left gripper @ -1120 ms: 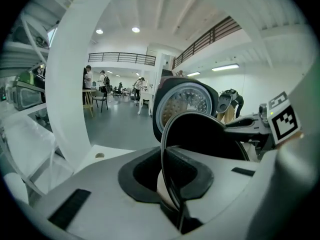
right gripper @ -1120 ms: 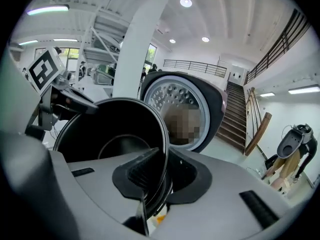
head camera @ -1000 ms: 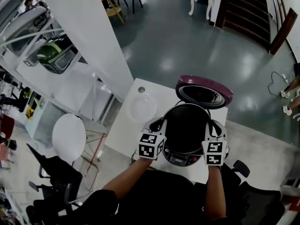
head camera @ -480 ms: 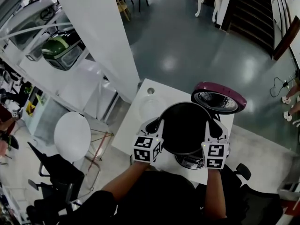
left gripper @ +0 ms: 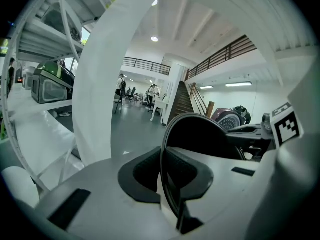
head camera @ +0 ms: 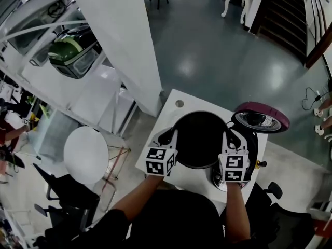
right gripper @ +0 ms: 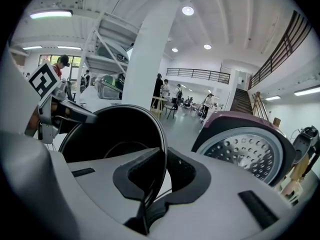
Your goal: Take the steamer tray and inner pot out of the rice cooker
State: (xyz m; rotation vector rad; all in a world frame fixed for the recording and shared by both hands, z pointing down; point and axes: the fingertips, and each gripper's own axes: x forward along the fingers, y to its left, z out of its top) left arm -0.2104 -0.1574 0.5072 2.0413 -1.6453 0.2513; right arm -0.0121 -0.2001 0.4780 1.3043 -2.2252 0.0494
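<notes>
Black inner pot pinched by its thin rim, left gripper clamped on at nine o'clock, right gripper at three, over white table, beside rice cooker at four o'clock.

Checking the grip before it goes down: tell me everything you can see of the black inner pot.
The round black inner pot looks like thin dark-coated metal with a fine rim; its inside appears dark and empty. It is held upright, mouth up, over the white table, out of the maroon-lidded rice cooker at its right. The left hand-held gripper and right hand-held gripper clamp opposite sides of its rim, one jaw inside, one outside.
</notes>
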